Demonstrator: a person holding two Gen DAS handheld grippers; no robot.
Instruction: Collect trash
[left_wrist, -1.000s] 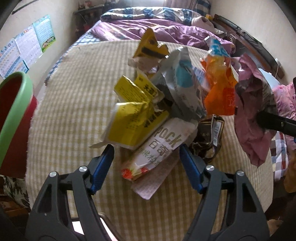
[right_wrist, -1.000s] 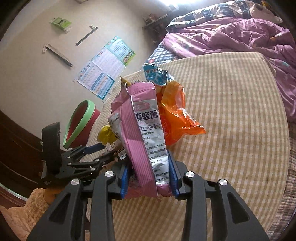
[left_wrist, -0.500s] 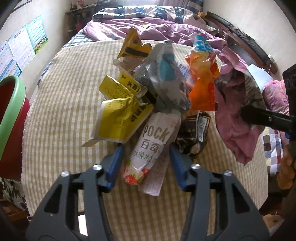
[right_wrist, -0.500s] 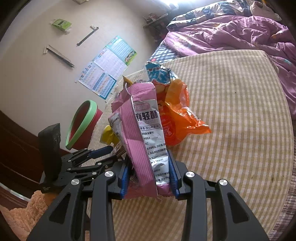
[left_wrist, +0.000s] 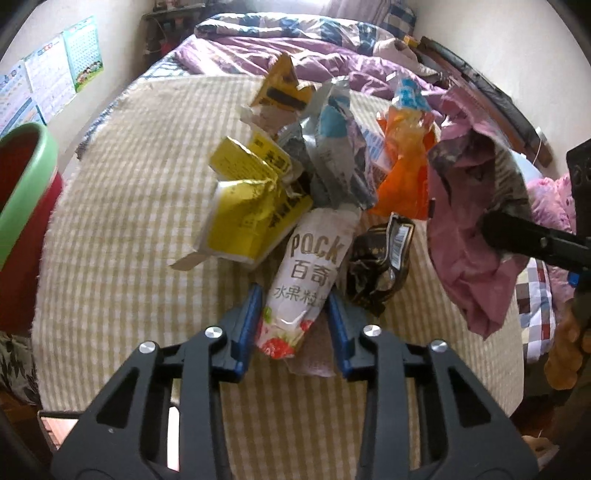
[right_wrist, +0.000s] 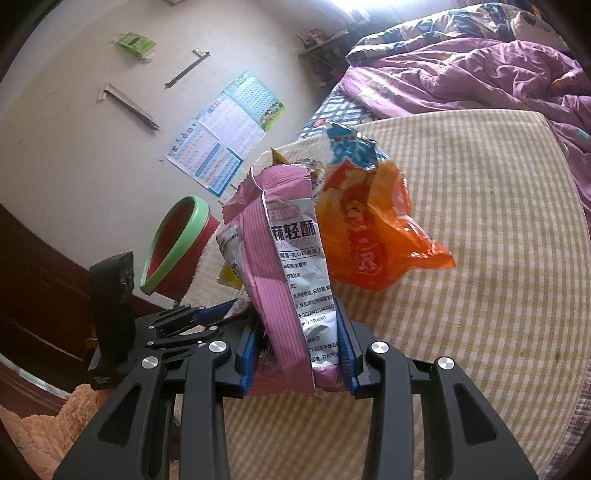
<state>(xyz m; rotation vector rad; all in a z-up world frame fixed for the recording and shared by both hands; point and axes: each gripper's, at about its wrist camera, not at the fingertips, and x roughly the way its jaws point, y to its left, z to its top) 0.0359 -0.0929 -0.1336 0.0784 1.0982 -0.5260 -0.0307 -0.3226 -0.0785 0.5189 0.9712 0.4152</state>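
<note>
A heap of wrappers lies on the checked mat: a white Pocky wrapper (left_wrist: 310, 273), a yellow packet (left_wrist: 251, 214), a grey-blue bag (left_wrist: 336, 155), an orange bag (left_wrist: 406, 177) and a dark crumpled wrapper (left_wrist: 380, 266). My left gripper (left_wrist: 293, 328) is shut on the lower end of the white Pocky wrapper. My right gripper (right_wrist: 297, 354) is shut on a pink wrapper (right_wrist: 284, 258), held upright; that wrapper also shows at the right of the left wrist view (left_wrist: 472, 229). The orange bag (right_wrist: 369, 236) lies just behind it.
A red bin with a green rim (left_wrist: 26, 195) stands left of the mat, also seen in the right wrist view (right_wrist: 177, 243). A purple quilt (left_wrist: 295, 51) lies at the far end. Posters (right_wrist: 229, 129) hang on the wall.
My left gripper's jaws have closed from wide open onto the white Pocky wrapper. The right gripper keeps hold of the pink wrapper and has barely moved.
</note>
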